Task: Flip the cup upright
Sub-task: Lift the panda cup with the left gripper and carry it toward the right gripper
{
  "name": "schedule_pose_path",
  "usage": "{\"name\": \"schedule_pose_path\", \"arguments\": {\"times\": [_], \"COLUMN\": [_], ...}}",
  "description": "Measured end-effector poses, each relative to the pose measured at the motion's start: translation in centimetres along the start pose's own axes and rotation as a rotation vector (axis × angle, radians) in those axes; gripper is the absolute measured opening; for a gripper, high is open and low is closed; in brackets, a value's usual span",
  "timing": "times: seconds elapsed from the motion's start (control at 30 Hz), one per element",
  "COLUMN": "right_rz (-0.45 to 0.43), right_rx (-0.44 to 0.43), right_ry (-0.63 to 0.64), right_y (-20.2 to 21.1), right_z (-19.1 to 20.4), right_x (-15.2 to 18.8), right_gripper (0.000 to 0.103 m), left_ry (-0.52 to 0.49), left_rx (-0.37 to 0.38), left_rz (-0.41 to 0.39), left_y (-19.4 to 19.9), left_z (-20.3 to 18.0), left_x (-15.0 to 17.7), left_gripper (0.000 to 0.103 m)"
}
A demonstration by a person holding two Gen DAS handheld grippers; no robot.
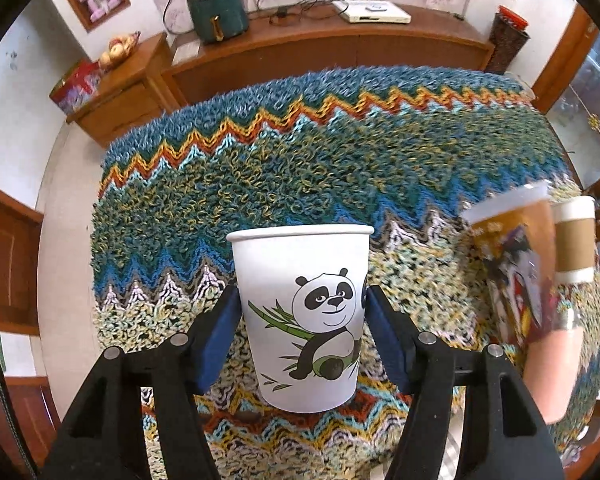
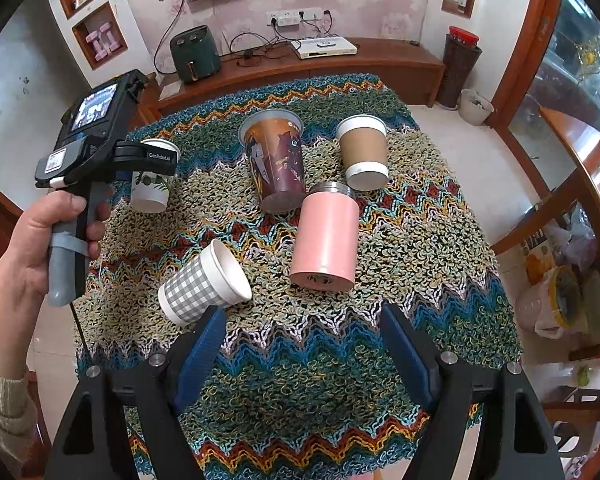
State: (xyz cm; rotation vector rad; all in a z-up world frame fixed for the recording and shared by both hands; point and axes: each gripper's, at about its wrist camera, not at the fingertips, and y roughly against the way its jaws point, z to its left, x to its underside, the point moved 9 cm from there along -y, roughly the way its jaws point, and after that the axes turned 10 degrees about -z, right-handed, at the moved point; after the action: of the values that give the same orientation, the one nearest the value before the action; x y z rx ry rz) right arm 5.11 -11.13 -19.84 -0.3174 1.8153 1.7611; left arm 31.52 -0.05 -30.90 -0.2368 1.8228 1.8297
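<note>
A white paper cup with a panda print [image 1: 306,316] stands upright, mouth up, between the blue pads of my left gripper [image 1: 303,304], which is shut on its sides. In the right wrist view the same cup [image 2: 152,184] is at the table's left edge, held by the left gripper [image 2: 148,160]. A grey checked paper cup [image 2: 204,284] lies on its side near the front left. My right gripper [image 2: 300,332] is open and empty above the table's front, just right of the checked cup.
A brown printed cup [image 2: 276,164], a kraft-sleeved paper cup [image 2: 364,152] and a pink metal tumbler [image 2: 326,236] stand mid-table on the zigzag woven cloth [image 2: 420,264]. A wooden sideboard [image 2: 340,64] with an air fryer is behind. Floor drops off right.
</note>
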Motion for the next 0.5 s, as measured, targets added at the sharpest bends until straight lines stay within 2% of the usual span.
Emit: {"name": "schedule_pose_path", "arguments": {"times": [0.3, 0.5], "right_rz": [-0.034, -0.059], "right_rx": [-0.002, -0.004], "right_ry": [0.008, 0.011], "right_y": [2.2, 4.0], "right_z": [0.4, 0.1], "right_x": [0.5, 0.7], "right_gripper": [0.080, 0.080], "left_ry": [0.014, 0.041], "left_rx": [0.027, 0.036], "left_rz": [-0.070, -0.109], "left_y": [4.7, 9.2], "left_z": [-0.2, -0.4], "left_x": [0.2, 2.1], "left_gripper": [0.066, 0.066]}}
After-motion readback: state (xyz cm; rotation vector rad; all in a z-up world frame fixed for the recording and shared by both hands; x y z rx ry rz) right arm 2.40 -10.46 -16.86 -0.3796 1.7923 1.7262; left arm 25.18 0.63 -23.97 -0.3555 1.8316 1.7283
